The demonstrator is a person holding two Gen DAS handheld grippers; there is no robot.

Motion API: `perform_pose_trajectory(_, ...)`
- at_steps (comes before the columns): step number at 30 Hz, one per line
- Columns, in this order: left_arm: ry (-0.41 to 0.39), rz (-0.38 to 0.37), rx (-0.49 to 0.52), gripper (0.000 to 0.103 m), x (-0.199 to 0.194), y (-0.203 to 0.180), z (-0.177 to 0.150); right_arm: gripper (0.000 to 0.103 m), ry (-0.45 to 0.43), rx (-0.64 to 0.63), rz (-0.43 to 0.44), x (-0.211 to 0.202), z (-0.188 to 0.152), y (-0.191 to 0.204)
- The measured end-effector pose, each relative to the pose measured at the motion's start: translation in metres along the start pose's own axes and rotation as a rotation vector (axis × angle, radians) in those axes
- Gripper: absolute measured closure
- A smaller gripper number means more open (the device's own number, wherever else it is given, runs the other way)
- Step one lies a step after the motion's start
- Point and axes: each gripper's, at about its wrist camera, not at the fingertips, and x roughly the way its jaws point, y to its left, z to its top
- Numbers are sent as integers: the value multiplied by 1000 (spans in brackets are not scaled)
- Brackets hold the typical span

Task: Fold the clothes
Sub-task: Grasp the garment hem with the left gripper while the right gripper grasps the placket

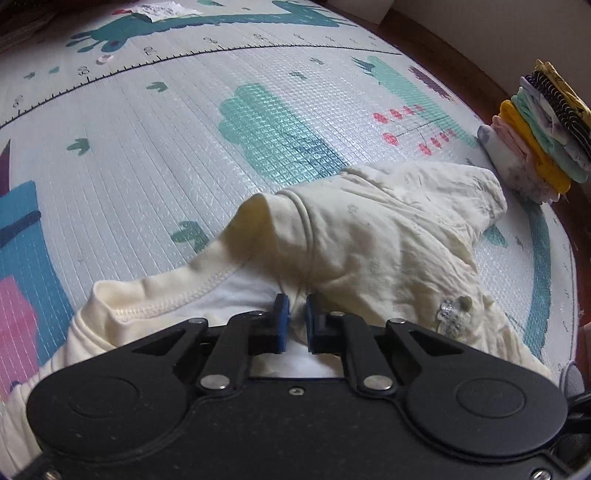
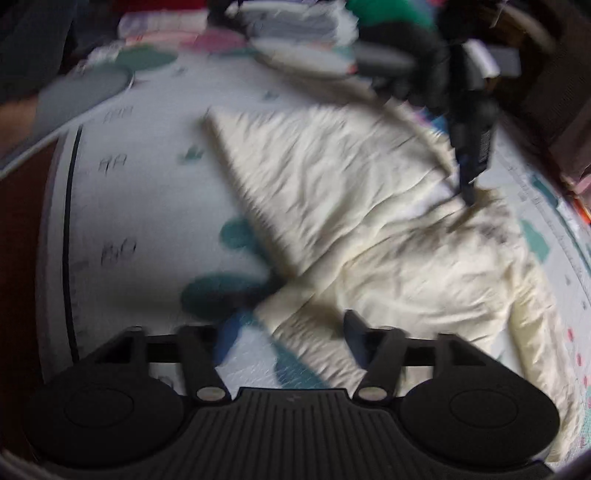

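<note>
A cream garment point(image 1: 369, 236) with a small sparkly flower trim lies crumpled on the play mat point(image 1: 184, 140). My left gripper point(image 1: 295, 314) is shut on a fold of the garment near its neckline, blue pads pinching the cloth. In the blurred right wrist view the same cream garment point(image 2: 351, 206) lies spread out, with one part folded into a triangle. The left gripper point(image 2: 467, 192) shows there at the upper right, pressing into the cloth. My right gripper point(image 2: 284, 328) is open and empty, just above the garment's near edge.
A stack of folded clothes point(image 1: 535, 140) stands at the mat's right edge. The mat's edge and brown floor point(image 2: 22, 258) lie left in the right wrist view. More folded clothes point(image 2: 295, 33) sit at the far side.
</note>
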Motion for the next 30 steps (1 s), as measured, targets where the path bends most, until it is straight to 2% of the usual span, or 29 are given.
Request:
perform_pose_trajectory(3,-1,-28,3,98,-1,-2,0,78,-18,77,13,-5,0,-14)
perform_pose_trajectory(4,-7,-43,2,98,-3,-4,1,81,-24,102,17,-6,0,-19)
perform_pose_trajectory(5,-17,-59,0,98,-6,-5,2,96,-30,128,21,-8,0,-23)
perform_pose_trajectory(6,-29,-79,-3,98,-10,-7,4,102,-37,157,19,-11,-1,-29)
perform_pose_trajectory(12,-96,-172,-15,99,-33,-19,20,102,-59,418,-74,-46,-30,-81)
perform_pose_trajectory(14,-117,-183,-31,99,-40,-21,25,102,-64,416,-114,-55,-34,-86)
perform_pose_trajectory(15,-125,-190,-33,99,-43,-21,27,102,-72,370,-107,-57,-32,-82)
perform_pose_trajectory(16,-129,-188,-32,99,-44,-22,29,101,-76,321,-90,-56,-28,-74)
perform_pose_trajectory(18,-123,-178,-33,99,-43,-21,29,89,-70,203,-63,-47,-16,-50)
perform_pose_trajectory(19,-117,-170,-33,99,-41,-20,27,81,-61,143,-41,-40,-11,-37)
perform_pose_trajectory(20,-110,-160,-31,99,-39,-19,26,63,-52,83,-19,-33,-5,-23)
perform_pose_trajectory(21,-103,-150,-30,99,-37,-18,24,53,-42,30,-3,-26,0,-10)
perform_pose_trajectory(23,-97,-146,-24,99,-37,-17,21,52,-23,-39,4,-14,7,8)
perform_pose_trajectory(25,-94,-145,-22,99,-36,-16,19,52,-12,-46,5,-4,11,12)
perform_pose_trajectory(26,-90,-140,-29,99,-36,-14,19,54,-4,-46,1,0,12,13)
perform_pose_trajectory(28,-83,-136,-50,99,-33,-9,18,77,-16,-5,6,1,12,5)
perform_pose_trajectory(30,-75,-132,-60,99,-32,-5,16,94,-8,58,7,-3,10,-10)
